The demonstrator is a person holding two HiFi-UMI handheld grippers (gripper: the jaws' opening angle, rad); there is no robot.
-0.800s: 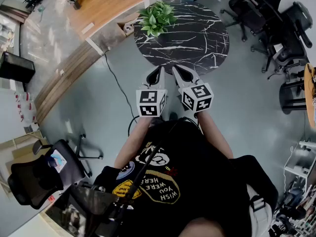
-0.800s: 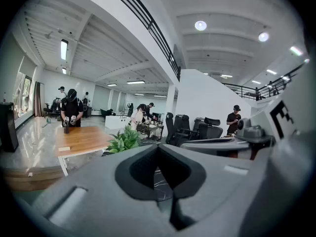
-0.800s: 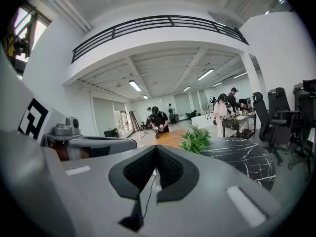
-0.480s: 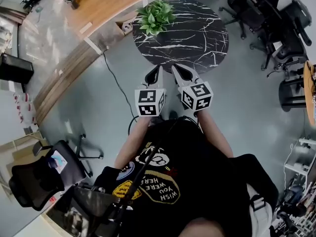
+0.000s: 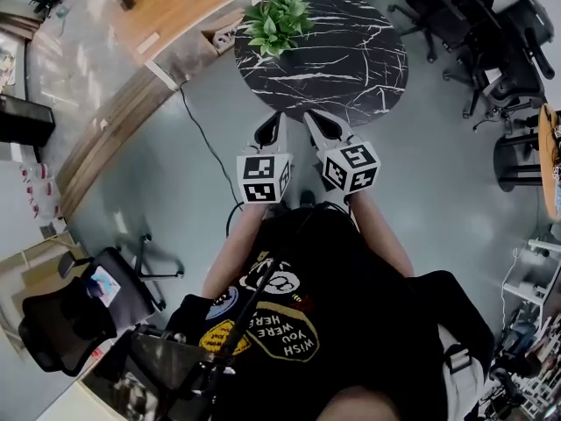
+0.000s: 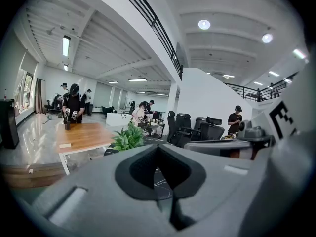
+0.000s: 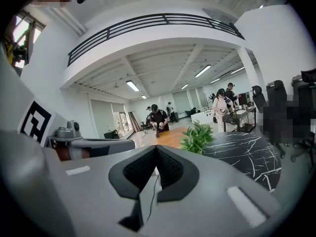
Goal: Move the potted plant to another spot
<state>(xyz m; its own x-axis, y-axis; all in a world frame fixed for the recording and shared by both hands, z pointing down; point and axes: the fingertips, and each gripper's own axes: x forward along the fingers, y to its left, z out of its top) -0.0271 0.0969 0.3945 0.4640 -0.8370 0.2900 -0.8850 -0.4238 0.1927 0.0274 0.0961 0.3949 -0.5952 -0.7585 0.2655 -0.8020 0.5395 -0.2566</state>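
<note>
The potted plant (image 5: 279, 23), a bushy green one, stands near the far left rim of a round black marble table (image 5: 351, 68). In the left gripper view the potted plant (image 6: 127, 138) shows just left of the jaws. In the right gripper view the potted plant (image 7: 197, 136) stands on the table (image 7: 247, 157) to the right. My left gripper (image 5: 272, 128) and right gripper (image 5: 317, 123) are held side by side at the table's near edge, well short of the plant. Both are shut with nothing in them, and their tips meet in each gripper view.
A wooden desk (image 5: 180, 3) stands left of the table, with a dark cable (image 5: 206, 139) running over the grey floor below it. Black office chairs (image 5: 491, 51) crowd the right side and another chair (image 5: 70, 310) stands at the lower left. People stand far off (image 6: 73, 102).
The table and plant sit slightly higher in the head view. Both grippers stay shut and side by side at the table's near edge.
</note>
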